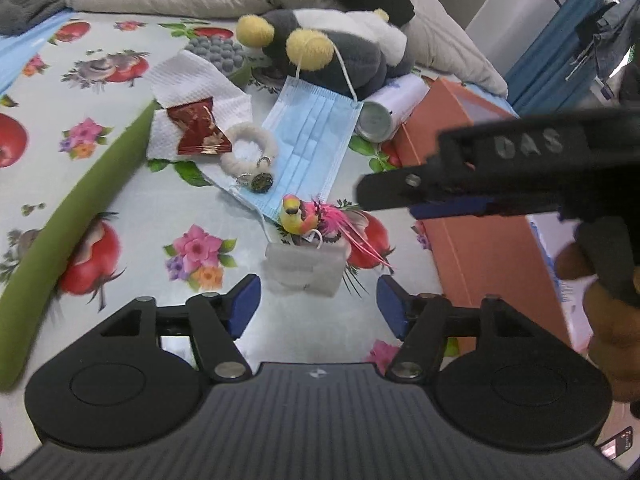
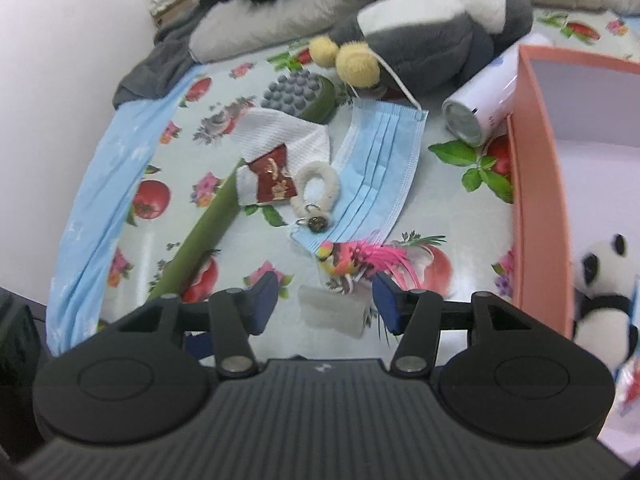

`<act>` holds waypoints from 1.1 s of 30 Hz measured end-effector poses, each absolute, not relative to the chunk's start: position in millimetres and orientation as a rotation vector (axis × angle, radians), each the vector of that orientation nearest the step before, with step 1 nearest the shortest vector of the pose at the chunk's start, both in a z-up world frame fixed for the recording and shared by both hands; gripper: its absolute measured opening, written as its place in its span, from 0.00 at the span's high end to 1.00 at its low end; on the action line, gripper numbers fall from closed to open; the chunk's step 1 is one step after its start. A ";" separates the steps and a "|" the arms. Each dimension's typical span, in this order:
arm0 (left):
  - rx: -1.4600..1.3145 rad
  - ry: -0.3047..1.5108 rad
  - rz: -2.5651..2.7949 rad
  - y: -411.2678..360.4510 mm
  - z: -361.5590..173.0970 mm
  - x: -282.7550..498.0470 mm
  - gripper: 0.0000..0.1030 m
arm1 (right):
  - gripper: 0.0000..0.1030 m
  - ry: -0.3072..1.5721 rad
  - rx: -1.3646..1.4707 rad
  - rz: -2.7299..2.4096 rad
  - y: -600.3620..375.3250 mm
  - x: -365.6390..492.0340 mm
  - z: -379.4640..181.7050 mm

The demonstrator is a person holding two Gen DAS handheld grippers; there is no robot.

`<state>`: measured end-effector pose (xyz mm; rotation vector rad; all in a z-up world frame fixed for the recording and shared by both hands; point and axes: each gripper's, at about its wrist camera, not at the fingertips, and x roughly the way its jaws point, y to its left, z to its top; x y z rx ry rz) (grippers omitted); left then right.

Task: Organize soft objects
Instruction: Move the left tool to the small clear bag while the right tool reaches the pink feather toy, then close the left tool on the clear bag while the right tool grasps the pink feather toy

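A translucent white pack [image 1: 306,270] [image 2: 334,310] lies on the fruit-print sheet, just ahead of both grippers. My left gripper [image 1: 319,306] is open and holds nothing. My right gripper [image 2: 325,304] is open too, the pack lying low between its fingertips, untouched. In the left wrist view the right gripper [image 1: 480,172] crosses in from the right. Behind the pack sits a pink-feathered toy bird [image 1: 300,218] [image 2: 344,260] on a blue face mask [image 1: 308,136] [image 2: 376,176]. A white fluffy ring [image 1: 250,150] [image 2: 318,188], a red wrapper [image 1: 198,126] and a grey plush [image 1: 344,52] [image 2: 432,48] lie farther back.
An orange box [image 1: 480,240] [image 2: 536,184] stands at the right, with a panda plush [image 2: 604,304] inside. A white can [image 1: 384,114] [image 2: 480,108] lies beside it. A green foam stick [image 1: 80,208] [image 2: 200,240] runs along the left. A paper towel [image 2: 280,136] and grey pillows are behind.
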<state>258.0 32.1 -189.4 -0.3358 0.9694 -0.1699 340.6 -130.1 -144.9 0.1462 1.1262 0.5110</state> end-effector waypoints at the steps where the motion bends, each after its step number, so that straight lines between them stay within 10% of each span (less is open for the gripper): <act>1: -0.326 0.978 -0.172 31.3 -194.9 263.5 0.27 | 0.47 1.146 0.150 0.513 -127.6 348.5 -151.3; 14: -0.234 0.996 -0.192 17.9 -233.4 300.6 0.29 | 0.48 1.291 0.070 0.550 -93.9 394.3 -211.6; 33: -0.282 1.000 -0.187 16.0 -223.4 302.2 0.95 | 0.54 1.239 0.068 0.514 -108.9 390.3 -200.5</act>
